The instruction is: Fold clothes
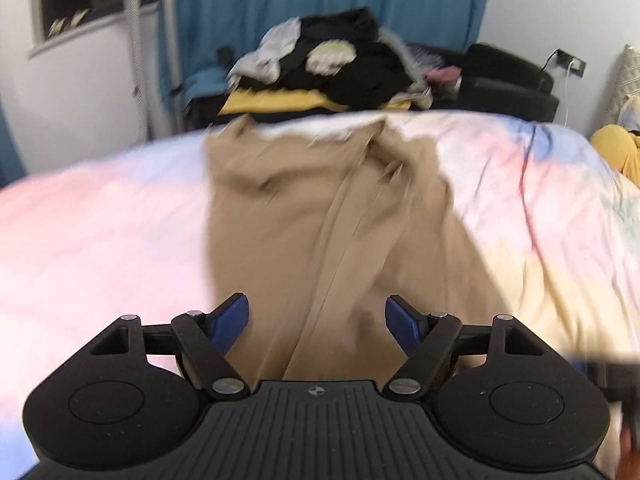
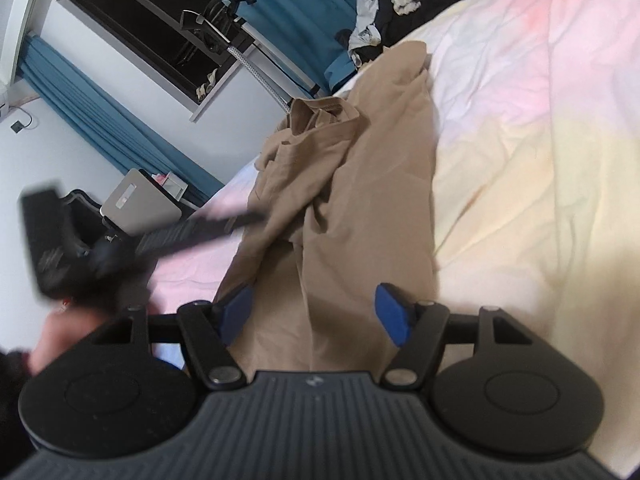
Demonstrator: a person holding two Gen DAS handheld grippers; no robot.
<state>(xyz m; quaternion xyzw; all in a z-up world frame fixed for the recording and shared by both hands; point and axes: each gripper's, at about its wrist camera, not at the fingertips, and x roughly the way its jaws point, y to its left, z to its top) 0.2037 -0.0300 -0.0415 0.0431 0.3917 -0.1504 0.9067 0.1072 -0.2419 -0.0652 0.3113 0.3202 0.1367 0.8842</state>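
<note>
The left gripper [image 1: 317, 322] hangs low over the tan trousers [image 1: 320, 216], its blue pads [image 1: 230, 320] spread wide and holding nothing. The right gripper [image 2: 316, 312] is spread wide too, over the same soft, wrinkled trousers [image 2: 340, 200]. They lie long on the pastel bed [image 1: 100, 224]. A clothes pile [image 1: 332, 68] sits behind.

Both wrist views low over bed [image 1: 100, 220], facing forward; share tan trousers [image 1: 320, 220].

Trousers [image 1: 320, 220] lie on the bed [image 1: 100, 220], clothes pile [image 1: 332, 68] behind
</note>
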